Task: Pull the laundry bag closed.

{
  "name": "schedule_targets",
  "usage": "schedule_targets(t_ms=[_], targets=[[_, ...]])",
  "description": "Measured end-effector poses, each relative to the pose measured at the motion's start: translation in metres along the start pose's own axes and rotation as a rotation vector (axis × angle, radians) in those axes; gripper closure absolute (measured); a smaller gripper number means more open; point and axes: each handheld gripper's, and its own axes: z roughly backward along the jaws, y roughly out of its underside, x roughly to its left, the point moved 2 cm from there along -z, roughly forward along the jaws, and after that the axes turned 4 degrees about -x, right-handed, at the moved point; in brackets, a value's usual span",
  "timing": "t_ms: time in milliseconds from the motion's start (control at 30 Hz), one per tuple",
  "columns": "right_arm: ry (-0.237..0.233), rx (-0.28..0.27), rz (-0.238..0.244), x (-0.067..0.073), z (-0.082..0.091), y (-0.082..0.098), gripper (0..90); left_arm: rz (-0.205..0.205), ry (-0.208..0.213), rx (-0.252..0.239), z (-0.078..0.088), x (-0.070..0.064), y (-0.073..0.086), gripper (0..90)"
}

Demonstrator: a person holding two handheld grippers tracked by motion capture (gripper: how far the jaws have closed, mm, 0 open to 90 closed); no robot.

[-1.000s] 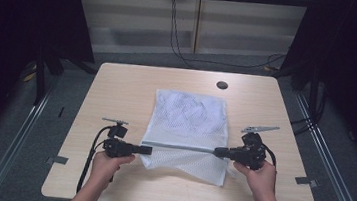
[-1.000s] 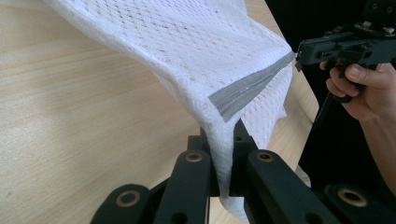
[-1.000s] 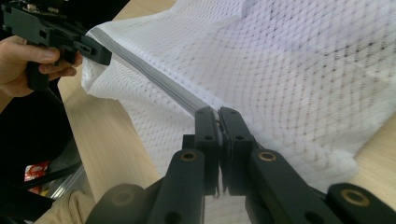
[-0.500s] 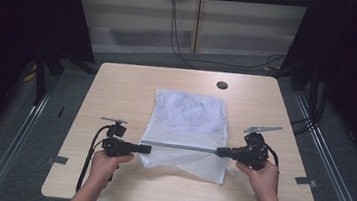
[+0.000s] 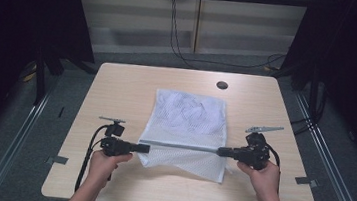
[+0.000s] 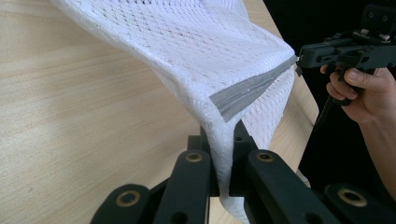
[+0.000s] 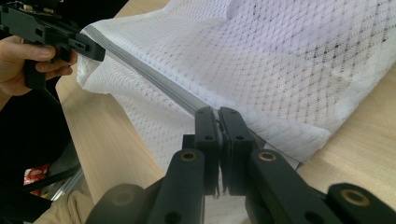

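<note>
Nothing has been shifted since a second earlier: the white mesh laundry bag (image 5: 187, 131) is kept stretched by its zipper edge (image 5: 181, 146), lifted just above the near part of the tabletop (image 5: 117, 89), while its far part lies flat. The left gripper (image 5: 142, 148) is clenched on one end of that edge and the right gripper (image 5: 222, 152) on the other. With the zipper held taut and level, the bag is judged ready to be folded or opened.
</note>
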Motion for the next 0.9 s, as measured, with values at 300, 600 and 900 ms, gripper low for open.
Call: schedule_targets(t_ms=[300,600,900], targets=[[0.005,-0.010,-0.003,-0.002,0.003,0.000,87.1,0.004,-0.014,-0.011,0.002,0.003,0.000,89.7],[0.028,-0.006,0.000,-0.003,0.004,0.000,87.1,-0.003,-0.023,-0.016,0.004,0.004,-0.001,89.7],[0.024,-0.025,-0.016,-0.007,0.010,0.000,87.1,-0.010,-0.021,-0.009,0.005,0.005,0.000,89.6]])
